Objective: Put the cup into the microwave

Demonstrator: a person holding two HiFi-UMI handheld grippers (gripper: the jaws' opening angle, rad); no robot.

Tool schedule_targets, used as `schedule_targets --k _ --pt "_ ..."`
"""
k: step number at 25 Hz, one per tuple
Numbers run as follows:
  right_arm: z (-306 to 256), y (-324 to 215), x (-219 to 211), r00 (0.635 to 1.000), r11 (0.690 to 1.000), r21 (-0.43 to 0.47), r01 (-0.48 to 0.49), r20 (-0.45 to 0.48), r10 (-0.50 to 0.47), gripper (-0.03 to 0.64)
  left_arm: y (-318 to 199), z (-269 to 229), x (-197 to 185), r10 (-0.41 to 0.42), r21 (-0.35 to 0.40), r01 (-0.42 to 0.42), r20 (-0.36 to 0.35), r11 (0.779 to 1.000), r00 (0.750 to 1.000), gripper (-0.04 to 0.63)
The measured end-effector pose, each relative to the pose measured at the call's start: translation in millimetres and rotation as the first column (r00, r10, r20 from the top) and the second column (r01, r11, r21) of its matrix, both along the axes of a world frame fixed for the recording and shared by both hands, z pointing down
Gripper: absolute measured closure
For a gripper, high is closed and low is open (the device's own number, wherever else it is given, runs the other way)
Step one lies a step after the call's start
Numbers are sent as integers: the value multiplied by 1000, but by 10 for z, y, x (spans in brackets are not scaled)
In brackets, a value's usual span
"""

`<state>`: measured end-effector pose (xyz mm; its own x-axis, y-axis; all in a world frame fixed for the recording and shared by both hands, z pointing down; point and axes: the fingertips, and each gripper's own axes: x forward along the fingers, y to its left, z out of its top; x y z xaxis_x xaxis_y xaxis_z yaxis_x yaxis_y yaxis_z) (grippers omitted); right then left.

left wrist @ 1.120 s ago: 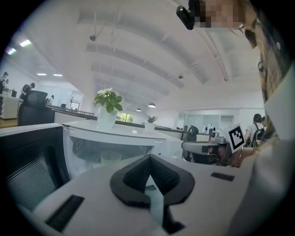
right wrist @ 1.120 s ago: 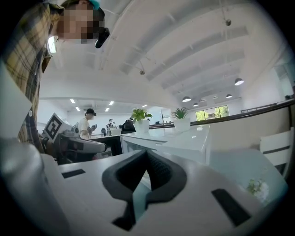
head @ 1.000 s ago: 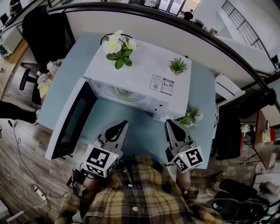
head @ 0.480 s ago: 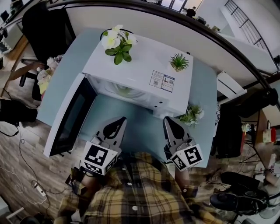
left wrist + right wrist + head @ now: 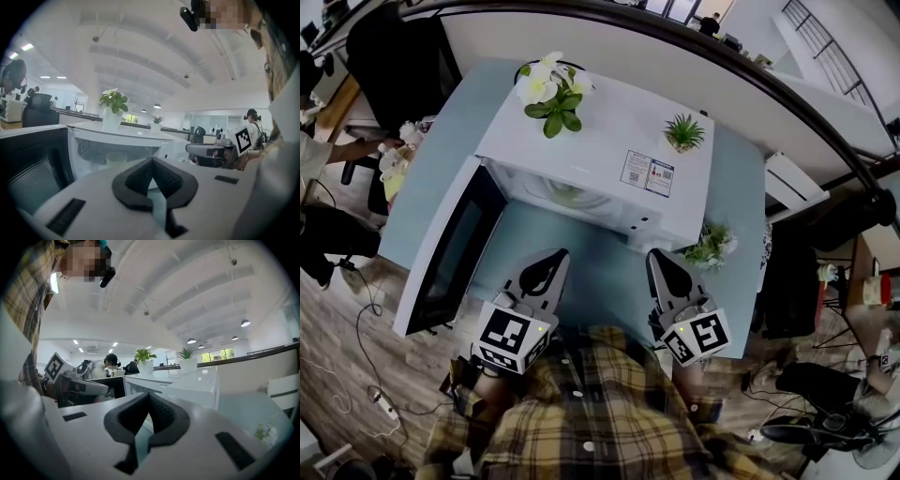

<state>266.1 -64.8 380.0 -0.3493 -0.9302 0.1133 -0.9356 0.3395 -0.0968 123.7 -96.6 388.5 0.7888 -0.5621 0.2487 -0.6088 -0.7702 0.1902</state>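
The white microwave [image 5: 600,141] stands on the blue table [image 5: 591,272] with its door [image 5: 450,253] swung open to the left. A pale translucent cup [image 5: 116,158] stands inside the cavity; in the head view it shows dimly [image 5: 567,197] just behind the opening. My left gripper [image 5: 555,255] hovers over the table in front of the opening, its jaws closed together and empty. My right gripper [image 5: 656,255] hangs beside it, in front of the microwave's right end, also shut on nothing. Both point toward the microwave, well short of the cup.
A white-flowered pot [image 5: 551,94] and a small green plant [image 5: 684,133] stand on the microwave's top. Another plant [image 5: 708,246] sits on the table right of it. The open door sticks out past the table's left front edge. A person [image 5: 319,159] is at the far left by a chair.
Both grippers have stayed where they were, still shut. At the far left a person has come further into view beside the chair.
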Motion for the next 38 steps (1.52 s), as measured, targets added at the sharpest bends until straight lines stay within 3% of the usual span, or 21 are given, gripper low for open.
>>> schedule_targets --k 38 --pt "78 3 78 999 999 -26 -31 11 31 614 -14 2 -15 -5 2 5 -7 1000 1000 606"
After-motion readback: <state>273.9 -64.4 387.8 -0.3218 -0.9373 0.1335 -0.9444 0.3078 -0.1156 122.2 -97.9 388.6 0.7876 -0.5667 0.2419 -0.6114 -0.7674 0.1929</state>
